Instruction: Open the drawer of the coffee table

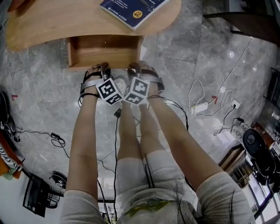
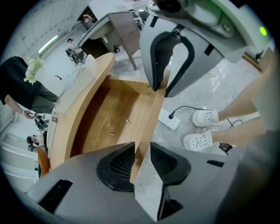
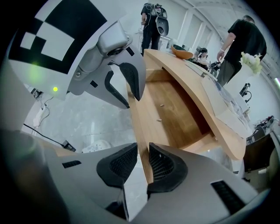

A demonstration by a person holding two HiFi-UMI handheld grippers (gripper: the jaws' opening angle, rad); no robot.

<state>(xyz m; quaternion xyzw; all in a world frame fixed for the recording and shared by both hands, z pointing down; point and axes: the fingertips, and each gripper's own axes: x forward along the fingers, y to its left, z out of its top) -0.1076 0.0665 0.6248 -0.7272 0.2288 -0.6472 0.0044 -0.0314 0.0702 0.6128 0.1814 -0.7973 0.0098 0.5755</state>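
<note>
**Drawer** point(image 1: 105, 51): stands pulled out from under the coffee table point(image 1: 52, 24), with its front board nearest the person.

**Left gripper** point(image 2: 141, 146): the jaws are pinched on the top edge of that front board, and the wood fills the gap at the tips.

**Right gripper** point(image 3: 143, 149): clamped the same way on the same board, just beside the left gripper. Both point steeply down.

**Surface and room:** beyond the jaws lies the light wood floor of the drawer, carrying two small bits point(image 2: 127, 121) too small to identify. Beneath both grippers are grey marbled floor tiles point(image 1: 183, 48) with loose cables.

**Writing:** a blue book point(image 1: 131, 8) lies on the table top beyond the right gripper. Its cover has white print and a round yellow seal, neither legible.

**Views compared:**
- The left gripper view adds a white power strip point(image 2: 169, 119) and white shoes point(image 2: 200, 140) on the floor right of its jaws.
- The right gripper view adds an orange bowl point(image 3: 181, 52) at the table's far end, with people point(image 3: 245, 39) standing beyond it.
</note>
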